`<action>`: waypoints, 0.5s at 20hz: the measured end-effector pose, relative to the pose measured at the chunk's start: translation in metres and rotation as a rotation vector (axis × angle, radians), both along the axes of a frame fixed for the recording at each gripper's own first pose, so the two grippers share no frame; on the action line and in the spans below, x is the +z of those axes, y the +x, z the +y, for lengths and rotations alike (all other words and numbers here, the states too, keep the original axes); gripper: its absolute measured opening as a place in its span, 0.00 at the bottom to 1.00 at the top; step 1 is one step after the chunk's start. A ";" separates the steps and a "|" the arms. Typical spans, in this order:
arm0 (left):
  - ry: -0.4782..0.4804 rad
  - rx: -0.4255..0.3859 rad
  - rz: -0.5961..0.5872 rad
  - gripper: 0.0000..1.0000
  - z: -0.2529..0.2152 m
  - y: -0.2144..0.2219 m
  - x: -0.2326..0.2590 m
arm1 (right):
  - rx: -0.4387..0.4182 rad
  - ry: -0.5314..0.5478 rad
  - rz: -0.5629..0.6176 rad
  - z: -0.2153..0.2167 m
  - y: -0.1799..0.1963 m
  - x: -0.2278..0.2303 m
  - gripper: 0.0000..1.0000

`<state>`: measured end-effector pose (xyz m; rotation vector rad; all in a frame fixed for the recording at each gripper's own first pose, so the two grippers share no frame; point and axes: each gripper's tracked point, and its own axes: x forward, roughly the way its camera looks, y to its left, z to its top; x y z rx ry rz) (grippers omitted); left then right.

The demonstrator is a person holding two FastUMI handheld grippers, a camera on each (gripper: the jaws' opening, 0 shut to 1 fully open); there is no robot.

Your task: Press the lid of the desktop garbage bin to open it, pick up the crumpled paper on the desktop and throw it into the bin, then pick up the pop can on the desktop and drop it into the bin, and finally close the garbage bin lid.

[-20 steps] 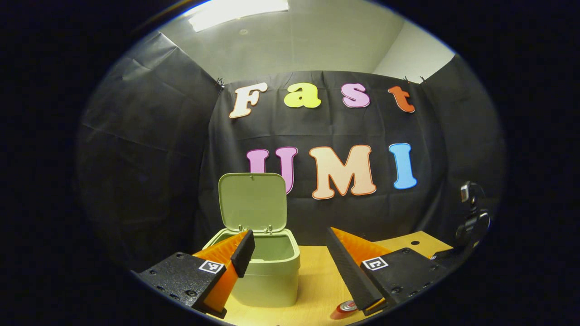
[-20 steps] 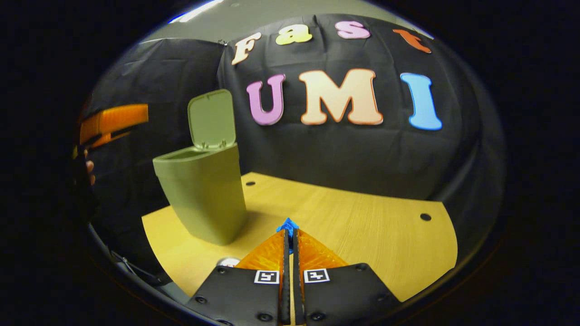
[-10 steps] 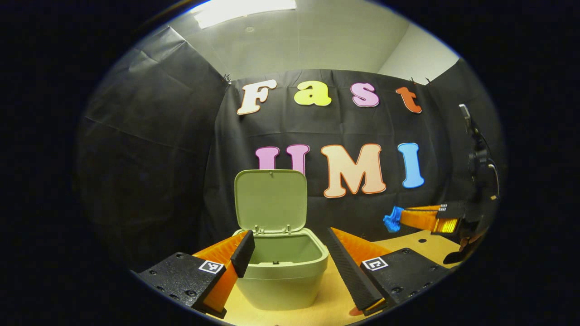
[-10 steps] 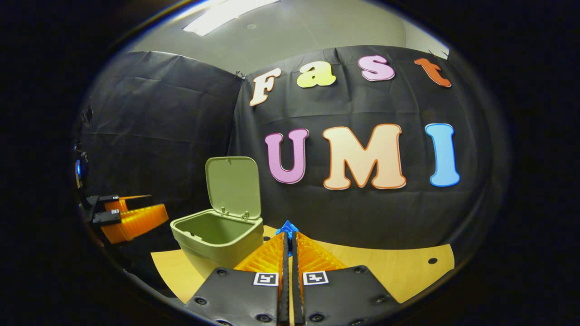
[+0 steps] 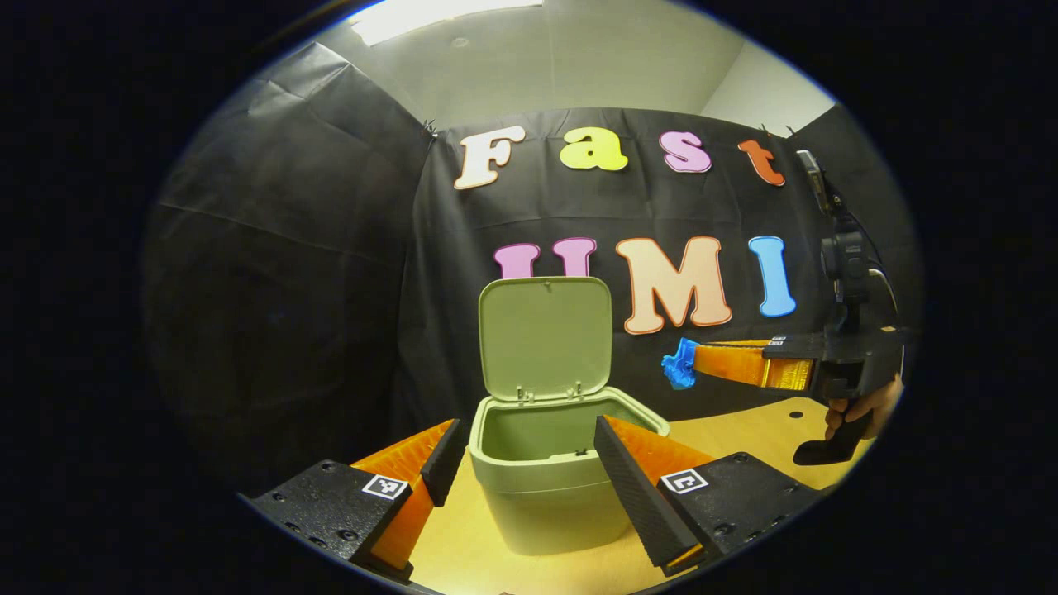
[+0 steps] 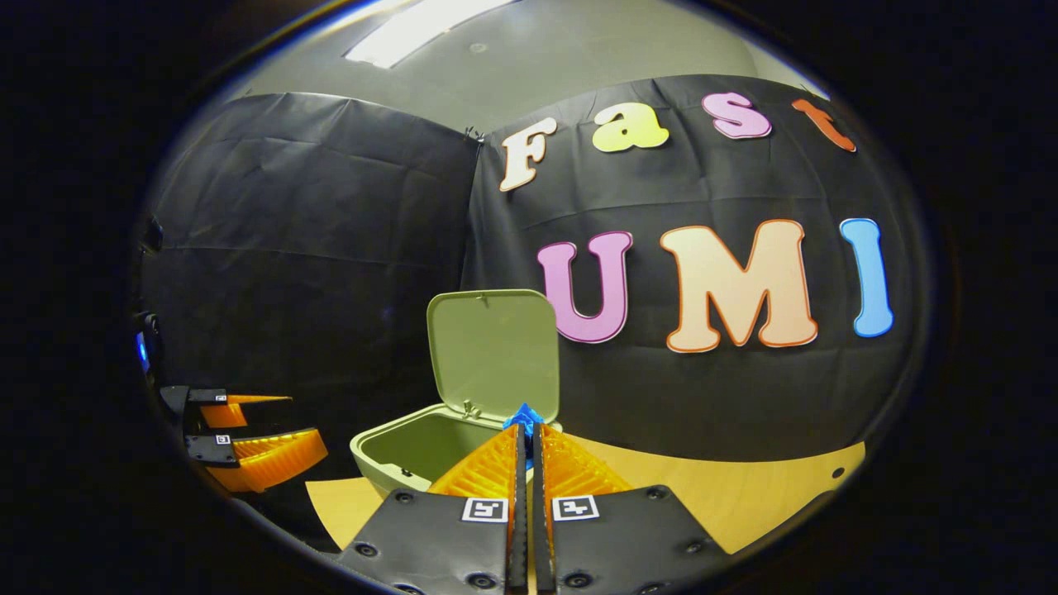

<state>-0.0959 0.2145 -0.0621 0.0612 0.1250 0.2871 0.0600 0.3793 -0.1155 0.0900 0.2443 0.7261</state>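
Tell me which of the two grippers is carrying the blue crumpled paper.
The right gripper, shut on the blue crumpled paper beside the open bin; the left gripper is open and empty.

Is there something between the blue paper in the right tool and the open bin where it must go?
Nothing visible. The right tool holds the crumpled paper in the air beside the lid, which stands upright, and the bin mouth is open.

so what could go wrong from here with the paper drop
The right gripper holds the blue crumpled paper off to the side of the open bin, not above it; released now, it would likely land on the desktop. The upright lid stands close to the approach path and could get knocked shut.
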 end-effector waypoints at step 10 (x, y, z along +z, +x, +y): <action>-0.024 -0.066 0.019 0.95 0.009 0.012 -0.010 | 0.030 -0.043 0.028 0.045 -0.007 -0.036 0.96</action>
